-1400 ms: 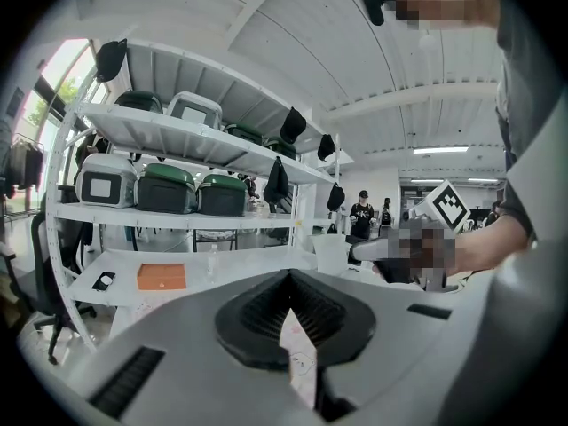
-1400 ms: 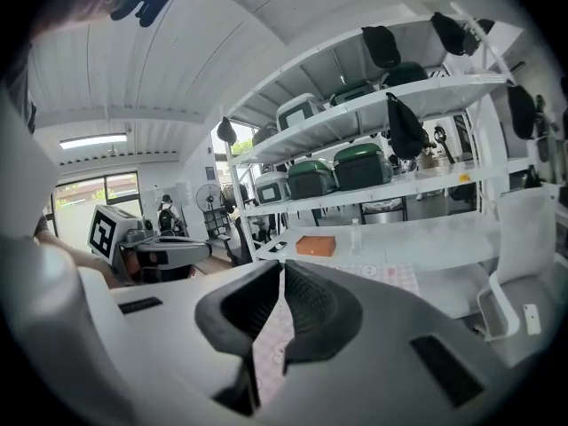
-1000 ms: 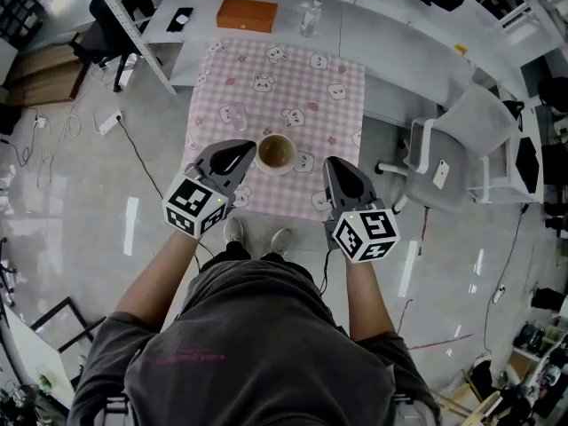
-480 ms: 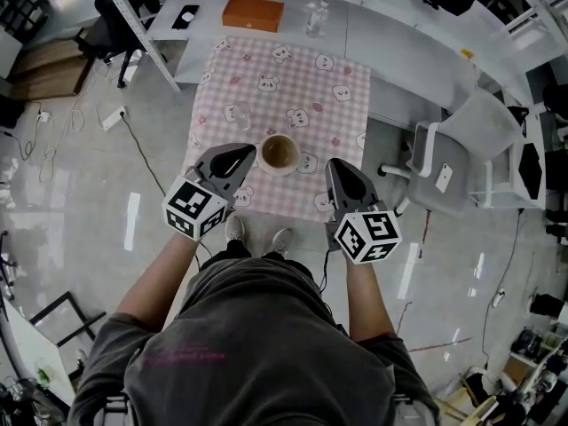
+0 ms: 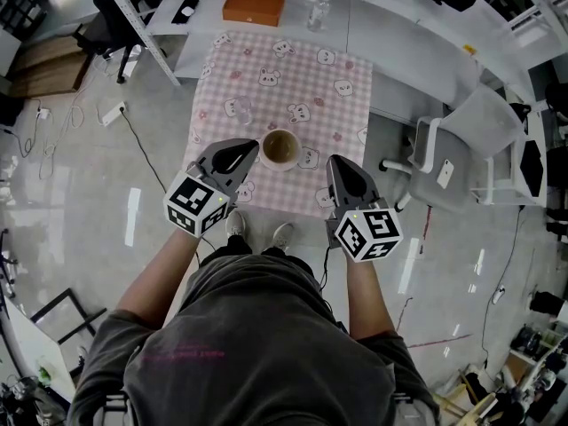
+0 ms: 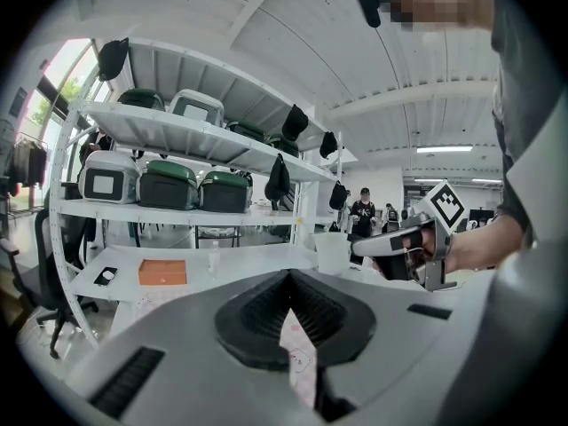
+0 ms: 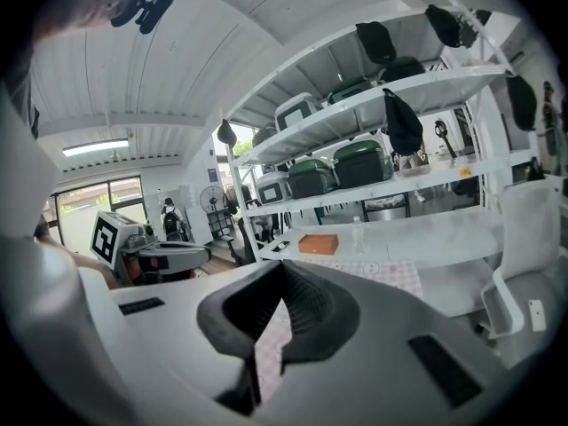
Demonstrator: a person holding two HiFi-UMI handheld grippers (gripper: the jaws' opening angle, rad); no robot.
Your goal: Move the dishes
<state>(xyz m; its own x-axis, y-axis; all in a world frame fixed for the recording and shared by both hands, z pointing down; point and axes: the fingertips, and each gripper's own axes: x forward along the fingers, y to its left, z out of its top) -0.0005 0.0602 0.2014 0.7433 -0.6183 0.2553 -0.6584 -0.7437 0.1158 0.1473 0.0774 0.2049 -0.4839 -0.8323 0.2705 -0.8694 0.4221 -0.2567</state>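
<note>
Bowl (image 5: 280,149) stands on the table (image 5: 257,51), free of the shut left gripper (image 5: 252,146) and just-closed right gripper (image 5: 334,161); moved or not, unclear.

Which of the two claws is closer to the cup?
The left claw: its tip sits right beside the cup; the right claw, whose jaws have just been closing on nothing, stands apart.

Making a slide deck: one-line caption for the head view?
Shut left gripper and just-closed, empty right gripper flank a round white-rimmed tan bowl near the edge of a pink checked tablecloth.
</note>
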